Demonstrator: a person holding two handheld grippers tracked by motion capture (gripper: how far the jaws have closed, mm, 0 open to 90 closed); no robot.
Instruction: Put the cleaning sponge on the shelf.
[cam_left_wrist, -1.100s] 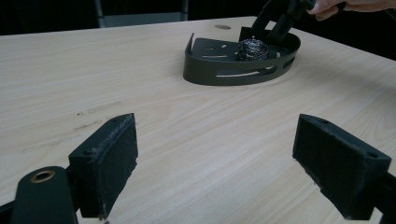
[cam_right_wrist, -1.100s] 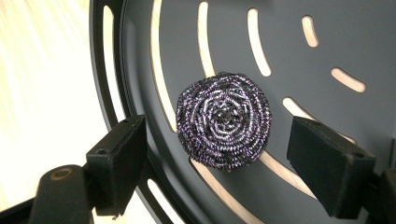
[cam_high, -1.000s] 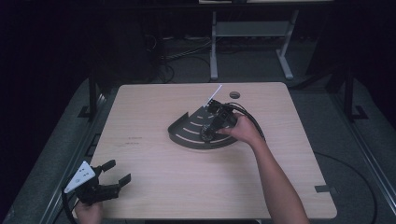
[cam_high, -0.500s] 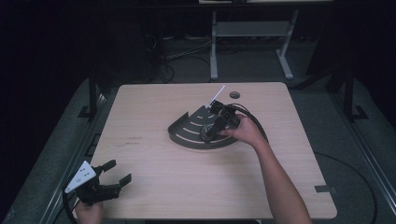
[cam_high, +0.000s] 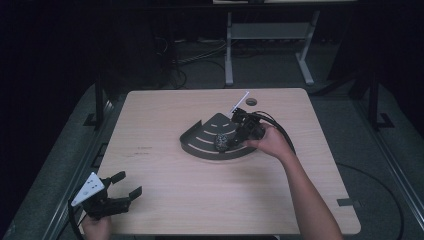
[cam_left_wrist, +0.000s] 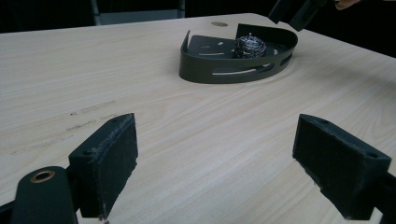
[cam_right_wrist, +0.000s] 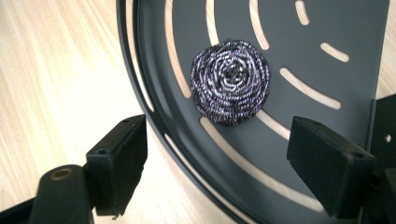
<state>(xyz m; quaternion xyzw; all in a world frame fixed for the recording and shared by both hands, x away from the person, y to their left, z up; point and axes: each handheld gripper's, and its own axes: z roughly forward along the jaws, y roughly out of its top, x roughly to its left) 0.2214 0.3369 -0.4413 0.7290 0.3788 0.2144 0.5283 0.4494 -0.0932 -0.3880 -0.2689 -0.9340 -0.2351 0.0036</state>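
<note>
From above, the scrubber (cam_high: 220, 141) is a small dark lump in the tray (cam_high: 200, 145). The right gripper view shows it (cam_right_wrist: 230, 82) as a round coil of shiny metal wire on the slotted tray floor (cam_right_wrist: 327, 28). The right gripper (cam_right_wrist: 217, 154) hangs just above it, jaws wide, holding nothing. The left gripper (cam_high: 122, 191) waits well apart, also wide open.

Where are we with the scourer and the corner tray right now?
Done, by the look of it: the steel scourer lies inside the dark corner tray. In hand: nothing; the right claw hangs open above the tray, its pads clear of the scourer. The left claw sits open over bare table. Left: probably only drawing the right claw away.
</note>
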